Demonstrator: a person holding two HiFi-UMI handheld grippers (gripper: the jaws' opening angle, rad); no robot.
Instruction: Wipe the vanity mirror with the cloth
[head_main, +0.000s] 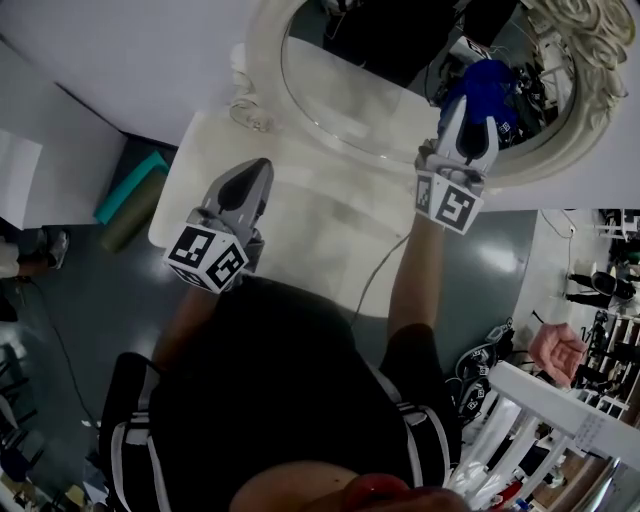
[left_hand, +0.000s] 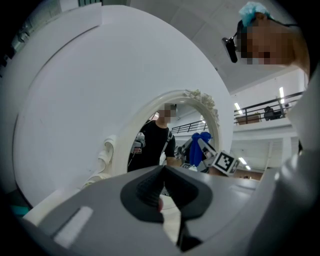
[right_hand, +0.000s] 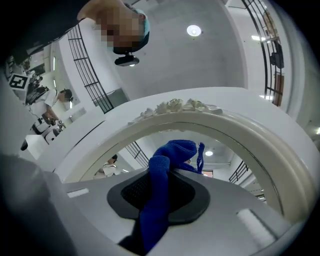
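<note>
The white bench (head_main: 300, 215) carries an oval mirror (head_main: 345, 95) in an ornate frame, upright at its far edge.

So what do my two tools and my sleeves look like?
Both the left tool and right tool are light grey tapered shells with dark ribbed pads, each carrying a white cube of black square markers. The top is black, short-sleeved.
</note>
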